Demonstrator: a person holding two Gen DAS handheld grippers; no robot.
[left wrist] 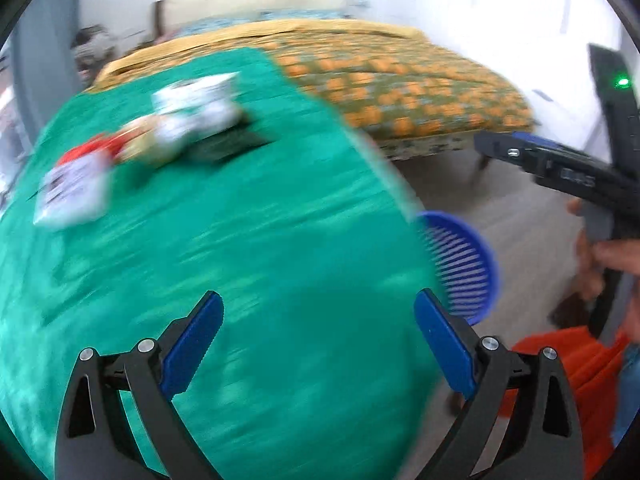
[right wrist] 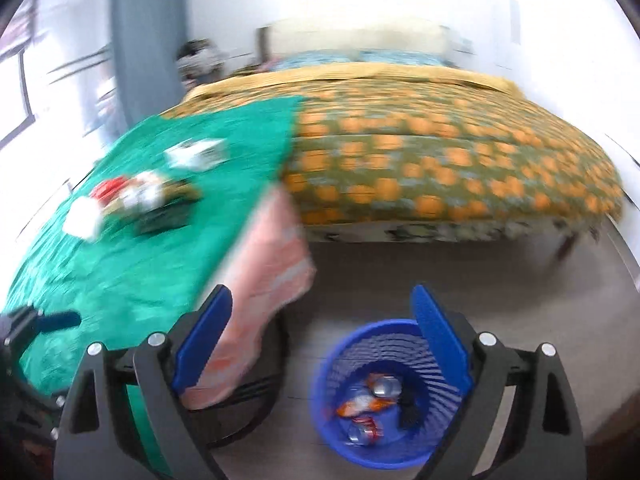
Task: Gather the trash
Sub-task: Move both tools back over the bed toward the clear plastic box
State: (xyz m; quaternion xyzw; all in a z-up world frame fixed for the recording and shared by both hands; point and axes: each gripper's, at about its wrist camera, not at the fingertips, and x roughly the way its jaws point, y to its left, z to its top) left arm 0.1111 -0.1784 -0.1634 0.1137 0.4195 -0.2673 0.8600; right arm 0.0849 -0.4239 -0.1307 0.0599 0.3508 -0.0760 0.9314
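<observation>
Both views are motion-blurred. A pile of trash wrappers (left wrist: 188, 120) lies on the green tablecloth (left wrist: 240, 260) at the far left, with a white packet (left wrist: 74, 192) and a red wrapper (left wrist: 86, 152) beside it. The pile also shows in the right wrist view (right wrist: 148, 192). My left gripper (left wrist: 318, 336) is open and empty above the cloth. My right gripper (right wrist: 322, 336) is open and empty above the floor, over a blue basket (right wrist: 384, 392) that holds cans and wrappers. The basket also shows in the left wrist view (left wrist: 460, 264), by the table's right edge.
A bed with an orange-patterned cover (right wrist: 440, 152) stands behind the table. A pink cloth (right wrist: 268, 300) hangs under the green one at the table corner. The right gripper's body (left wrist: 560, 168) is at the right in the left wrist view. The floor (right wrist: 400, 276) is grey.
</observation>
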